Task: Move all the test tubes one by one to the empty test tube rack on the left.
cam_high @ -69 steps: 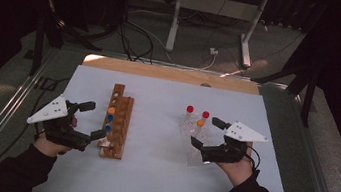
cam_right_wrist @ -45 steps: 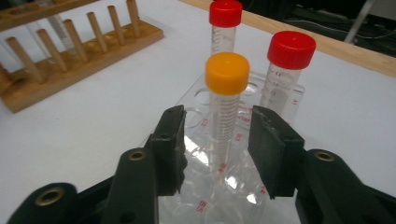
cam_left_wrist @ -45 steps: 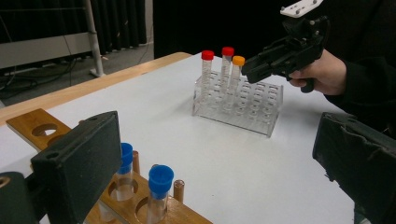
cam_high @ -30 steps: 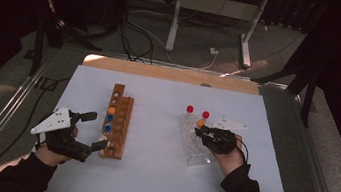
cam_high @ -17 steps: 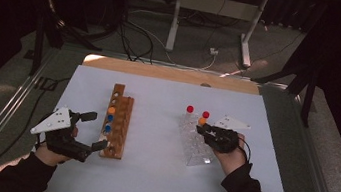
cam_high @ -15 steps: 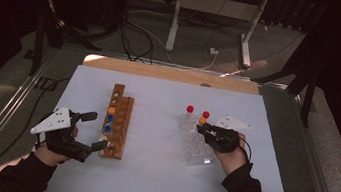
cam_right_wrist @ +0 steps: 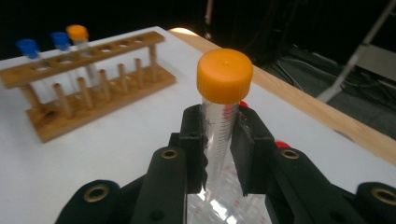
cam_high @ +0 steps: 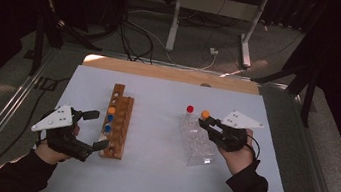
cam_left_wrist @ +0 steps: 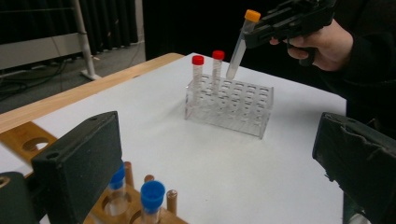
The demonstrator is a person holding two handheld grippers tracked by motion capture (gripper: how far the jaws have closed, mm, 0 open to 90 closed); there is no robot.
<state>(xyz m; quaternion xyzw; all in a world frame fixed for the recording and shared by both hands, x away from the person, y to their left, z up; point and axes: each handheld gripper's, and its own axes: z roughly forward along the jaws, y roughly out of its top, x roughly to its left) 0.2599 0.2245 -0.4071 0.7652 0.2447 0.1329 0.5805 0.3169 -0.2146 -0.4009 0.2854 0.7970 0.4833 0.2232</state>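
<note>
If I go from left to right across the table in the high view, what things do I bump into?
Left gripper → wooden rack with its blue-capped and orange-capped tubes → clear plastic rack with a red-capped tube → right gripper, shut on the orange-capped tube above the clear rack.

Open white table (cam_high: 147, 173) lies between the wooden rack (cam_high: 116, 128) at nine o'clock and the clear rack (cam_high: 196, 141) at three. Two red-capped tubes (cam_left_wrist: 205, 74) stand at the clear rack's far end, hemming the tilted orange-capped tube (cam_left_wrist: 240, 42); its other holes stand free.
</note>
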